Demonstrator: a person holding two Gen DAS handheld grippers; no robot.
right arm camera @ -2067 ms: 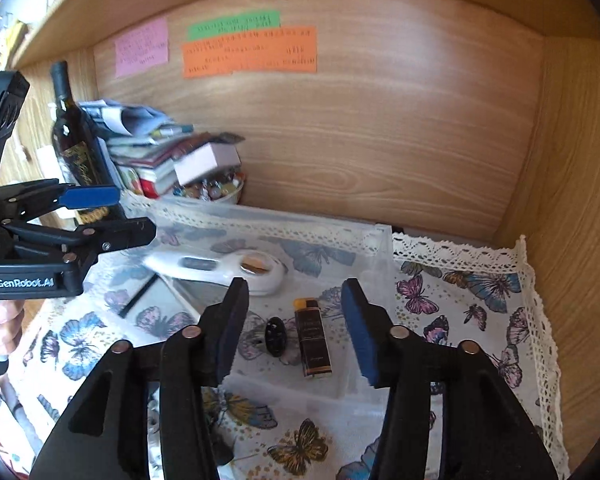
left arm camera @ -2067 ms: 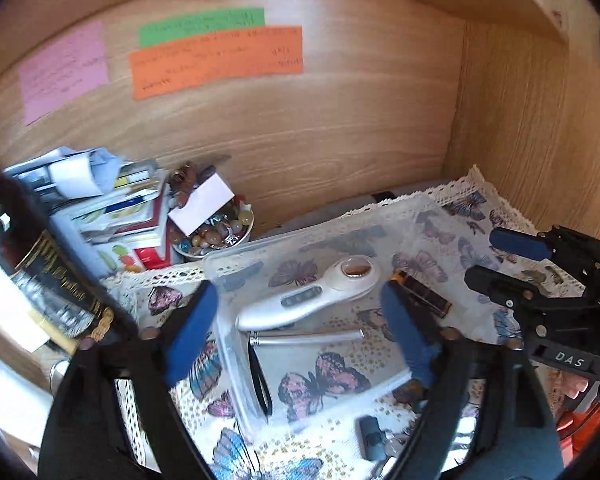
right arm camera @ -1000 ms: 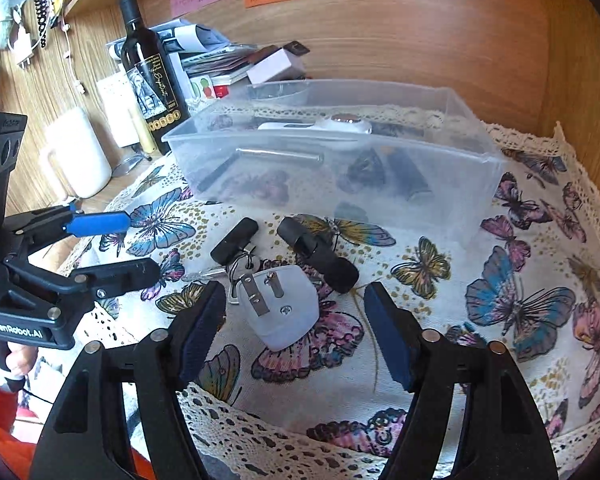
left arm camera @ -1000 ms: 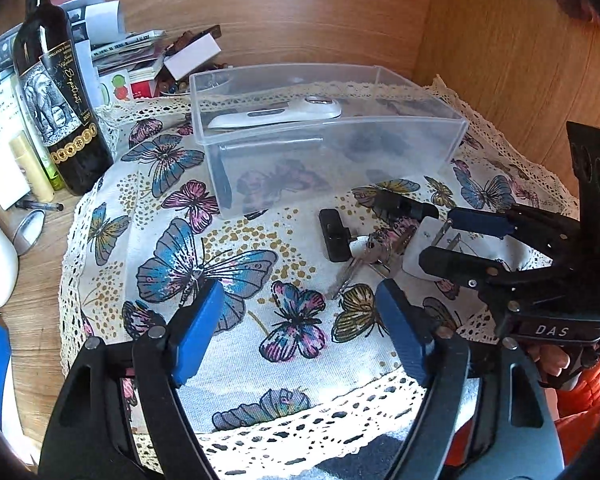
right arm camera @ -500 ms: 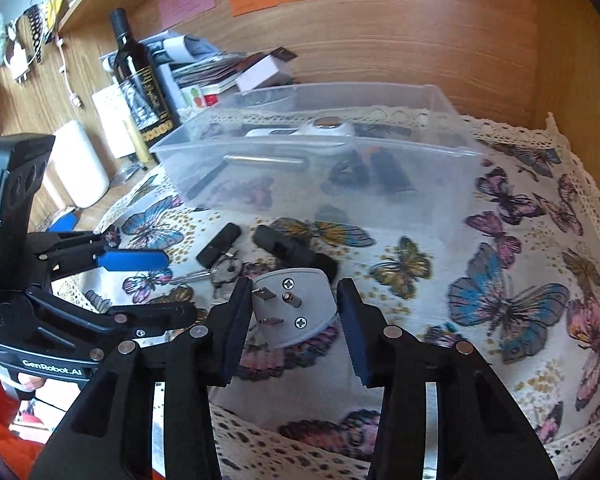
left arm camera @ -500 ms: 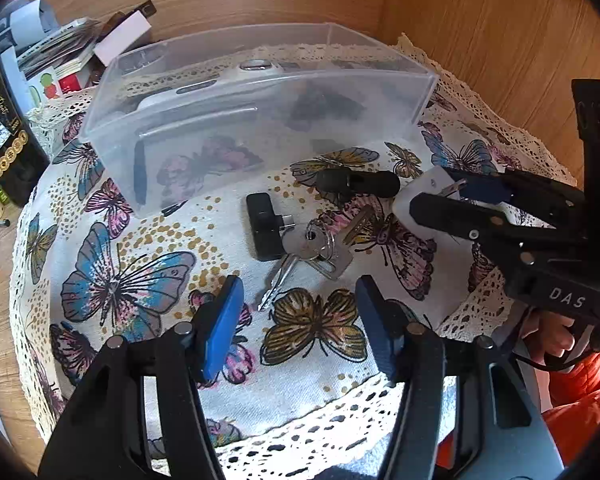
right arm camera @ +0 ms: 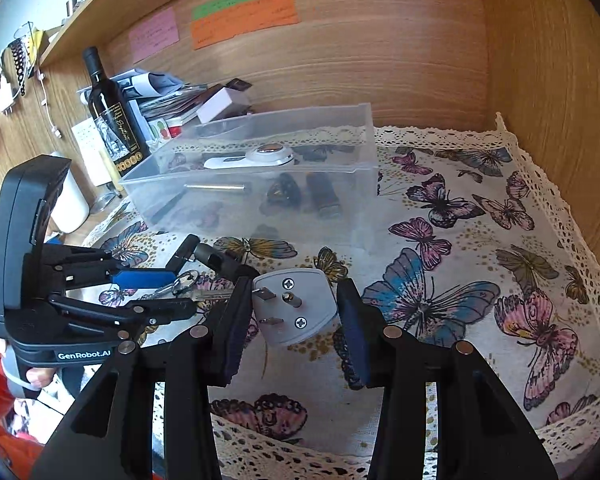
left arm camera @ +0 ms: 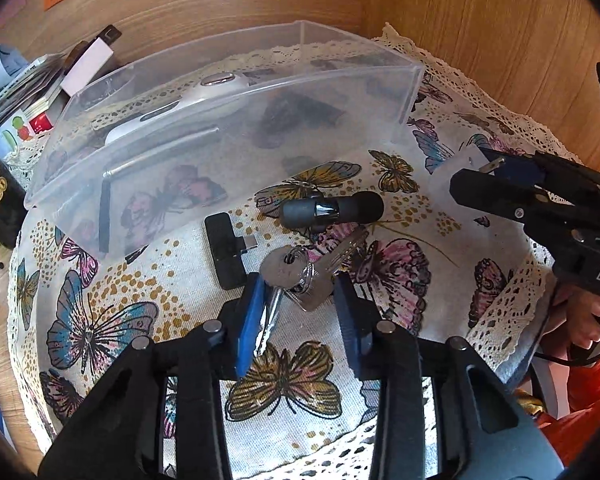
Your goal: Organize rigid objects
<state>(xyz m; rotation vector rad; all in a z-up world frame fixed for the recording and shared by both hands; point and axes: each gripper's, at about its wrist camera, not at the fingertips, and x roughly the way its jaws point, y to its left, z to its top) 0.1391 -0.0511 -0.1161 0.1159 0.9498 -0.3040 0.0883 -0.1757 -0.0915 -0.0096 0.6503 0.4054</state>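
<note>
A clear plastic bin (left arm camera: 228,92) (right arm camera: 332,216) stands on the butterfly cloth, holding a white handheld device (right arm camera: 252,158), a metal rod and dark items. In front of it lie a bunch of keys (left arm camera: 296,276), a black USB adapter (left arm camera: 224,252) and a black cylinder (left arm camera: 332,208). My left gripper (left arm camera: 298,292) straddles the keys, its blue pads close beside them. My right gripper (right arm camera: 292,312) is closed on a white plug adapter (right arm camera: 294,306), held off the cloth; it also shows in the left wrist view (left arm camera: 460,172).
A wine bottle (right arm camera: 112,120), stacked papers and boxes (right arm camera: 188,100) and a white mug (right arm camera: 72,204) stand left of the bin. Wooden walls enclose the back and right. The lace cloth edge (right arm camera: 300,452) lies nearest me.
Both grippers dropped from above the bin to the cloth in front of it. The right one closed on the plug adapter and raised it; the left one closed in around the keys.
</note>
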